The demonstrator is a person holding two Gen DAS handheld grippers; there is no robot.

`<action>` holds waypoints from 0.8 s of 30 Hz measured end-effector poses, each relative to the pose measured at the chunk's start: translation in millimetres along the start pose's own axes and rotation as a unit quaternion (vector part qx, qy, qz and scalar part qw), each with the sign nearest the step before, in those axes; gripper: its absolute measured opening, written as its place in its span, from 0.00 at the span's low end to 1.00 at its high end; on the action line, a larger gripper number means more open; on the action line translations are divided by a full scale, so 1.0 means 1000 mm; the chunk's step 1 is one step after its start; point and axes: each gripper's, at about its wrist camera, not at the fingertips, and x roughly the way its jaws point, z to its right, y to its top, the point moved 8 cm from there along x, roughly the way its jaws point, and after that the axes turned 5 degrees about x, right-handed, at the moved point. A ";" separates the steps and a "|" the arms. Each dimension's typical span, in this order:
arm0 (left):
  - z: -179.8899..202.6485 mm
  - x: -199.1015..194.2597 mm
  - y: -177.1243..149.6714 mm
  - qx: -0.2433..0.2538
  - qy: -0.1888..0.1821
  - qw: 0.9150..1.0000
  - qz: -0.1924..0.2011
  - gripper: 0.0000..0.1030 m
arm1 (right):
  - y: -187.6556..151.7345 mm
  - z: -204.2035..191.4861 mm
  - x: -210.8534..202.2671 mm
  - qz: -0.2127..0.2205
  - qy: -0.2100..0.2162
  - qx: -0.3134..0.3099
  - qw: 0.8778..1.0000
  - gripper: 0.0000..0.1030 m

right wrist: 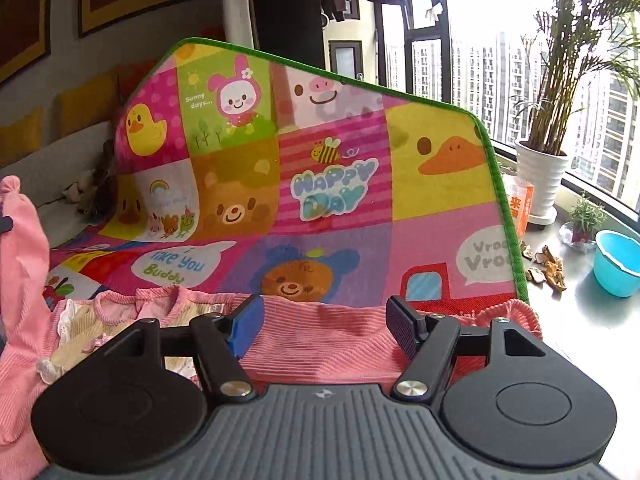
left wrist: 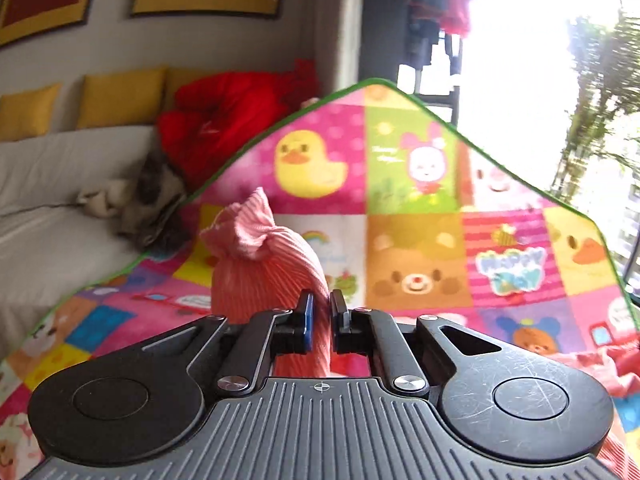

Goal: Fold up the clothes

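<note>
A pink ribbed child's garment lies on a colourful cartoon play mat (right wrist: 432,168). My left gripper (left wrist: 322,308) is shut on a sleeve of the pink garment (left wrist: 260,256) and holds it lifted above the mat (left wrist: 416,240), its cuff bunched at the top. In the right wrist view the garment's body (right wrist: 320,344) lies flat, with a cream lace-trimmed front (right wrist: 80,344) at the left. My right gripper (right wrist: 324,320) is open, its fingers spread over the pink cloth. The lifted sleeve (right wrist: 20,248) shows at the far left of that view.
The mat lies over a grey sofa (left wrist: 52,216) with yellow cushions (left wrist: 120,96), a red jacket (left wrist: 224,120) and a grey cloth heap (left wrist: 152,208). A windowsill at the right holds a white plant pot (right wrist: 540,180), a blue bowl (right wrist: 618,262) and an orange packet (right wrist: 522,208).
</note>
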 end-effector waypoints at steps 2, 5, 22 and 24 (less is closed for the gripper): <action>0.031 -0.006 -0.022 0.011 -0.062 0.998 -0.027 0.14 | 0.001 -0.019 -0.001 0.001 0.025 -0.013 1.000 0.66; 0.068 -0.019 -0.063 0.042 -0.131 0.988 -0.072 0.24 | 0.007 -0.048 0.003 -0.001 0.055 -0.024 0.998 0.66; 0.017 -0.045 -0.107 0.005 -0.060 0.994 -0.086 0.93 | 0.000 -0.269 0.203 -0.130 0.183 0.019 0.974 0.54; 0.014 -0.047 -0.106 0.012 -0.058 0.994 -0.087 0.93 | -0.010 -0.273 0.212 -0.150 0.193 0.023 0.969 0.15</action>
